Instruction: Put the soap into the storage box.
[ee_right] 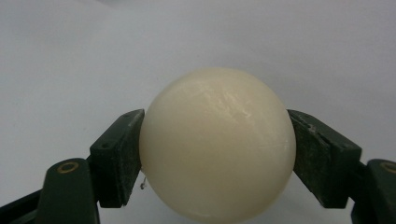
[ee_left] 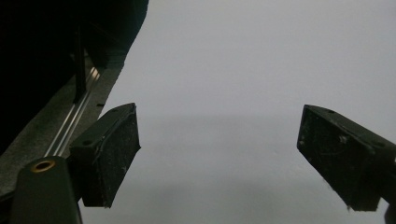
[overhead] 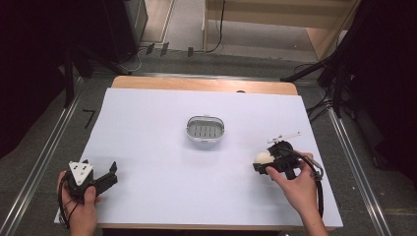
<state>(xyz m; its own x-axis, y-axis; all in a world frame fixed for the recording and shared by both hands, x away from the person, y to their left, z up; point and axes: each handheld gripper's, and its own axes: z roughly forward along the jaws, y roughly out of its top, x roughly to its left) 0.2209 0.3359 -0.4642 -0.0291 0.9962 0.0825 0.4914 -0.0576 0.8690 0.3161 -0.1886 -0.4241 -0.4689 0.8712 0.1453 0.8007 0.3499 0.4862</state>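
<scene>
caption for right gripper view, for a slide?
Right gripper shut on a cream soap above the white table.

A soap dish [overhead: 206, 132] sits on the table [overhead: 147, 147] about mid-width, toward the far half. The right gripper [overhead: 261, 162] lies near and to the right of it, a rounded bar of soap [overhead: 263, 158] between its jaws. The left gripper [overhead: 107, 173] is at the near left corner, well apart from both

White-covered table [overhead: 147, 147], oval soap dish [overhead: 206, 131] resting at its centre
</scene>
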